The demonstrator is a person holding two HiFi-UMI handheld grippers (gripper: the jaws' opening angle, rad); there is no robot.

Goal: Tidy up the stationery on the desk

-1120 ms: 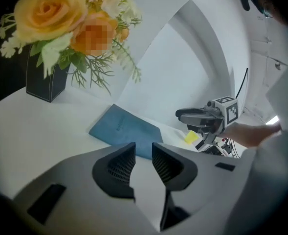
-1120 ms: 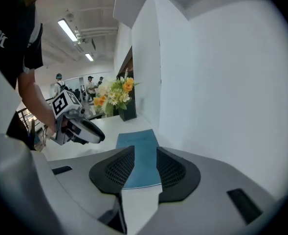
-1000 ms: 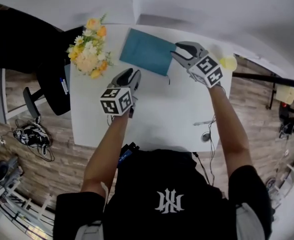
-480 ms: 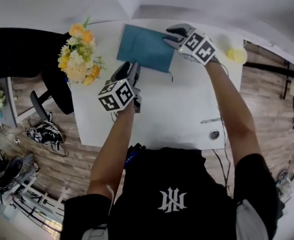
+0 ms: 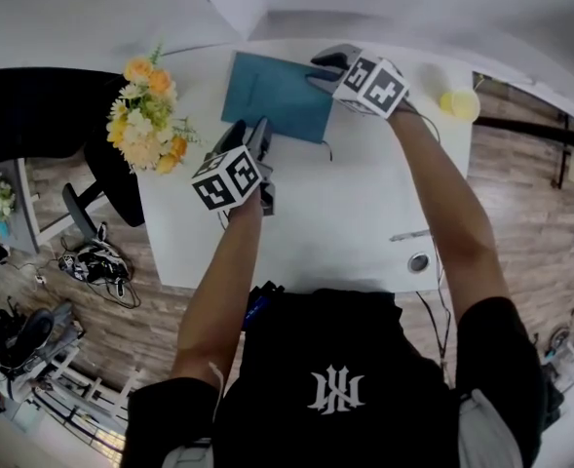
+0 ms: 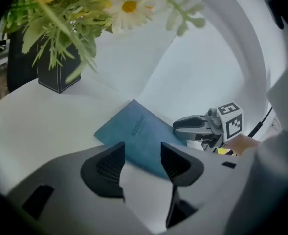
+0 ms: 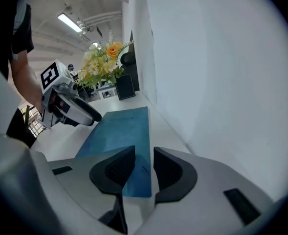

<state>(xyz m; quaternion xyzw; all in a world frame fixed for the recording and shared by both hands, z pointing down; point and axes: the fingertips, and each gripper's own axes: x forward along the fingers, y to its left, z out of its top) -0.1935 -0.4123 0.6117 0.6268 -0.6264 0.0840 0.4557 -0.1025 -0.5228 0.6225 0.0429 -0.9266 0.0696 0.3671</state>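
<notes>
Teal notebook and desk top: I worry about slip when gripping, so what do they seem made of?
The flat teal rectangular notebook looks like matte card or cloth-covered board: no glare, faint printed title. The white desk top looks like smooth laminate or painted board, uniform and faintly glossy; I can't tell which.

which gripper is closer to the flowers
The left gripper, at the blue notebook's near edge toward the flowers; the right gripper is at its far corner.

COUNT | blue notebook point(image 5: 272, 94): 1 | flower bunch point(image 5: 145, 115): 1 | yellow object point(image 5: 459, 103): 1 | black chair point(image 5: 111, 178): 1 | counter point(image 5: 345, 213): 1 | left tongs point(image 5: 257, 130) + right tongs point(image 5: 318, 66): 2
</notes>
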